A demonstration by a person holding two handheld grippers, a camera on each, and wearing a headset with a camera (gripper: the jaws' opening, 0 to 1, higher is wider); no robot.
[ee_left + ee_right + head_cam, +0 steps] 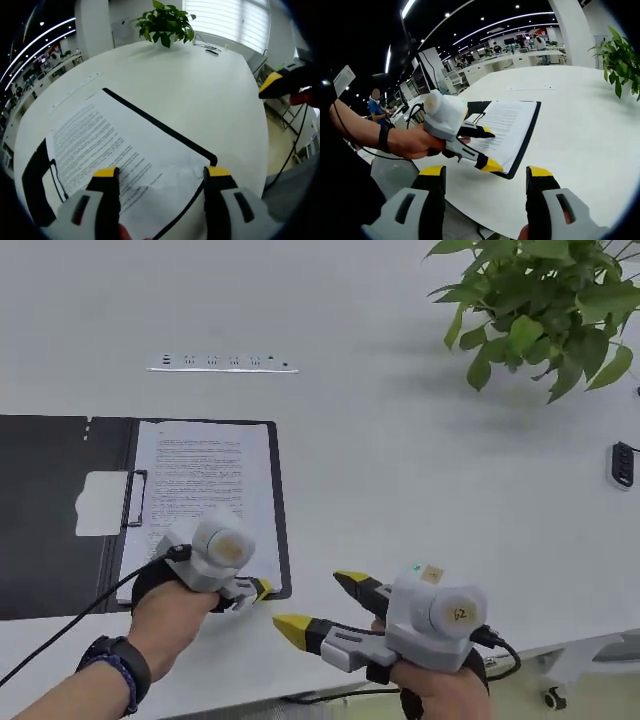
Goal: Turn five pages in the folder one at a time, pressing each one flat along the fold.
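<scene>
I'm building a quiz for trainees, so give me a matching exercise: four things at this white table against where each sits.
1 black folder holding a printed white page
2 green leafy plant
3 flat white power strip
4 right gripper

A far right
B beyond the folder
C near edge, jaws open
D left, lying open

Pairs: 1-D, 2-A, 3-B, 4-C

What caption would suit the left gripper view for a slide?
Open left tongs hover over the corner of the folder and its printed page.
</scene>
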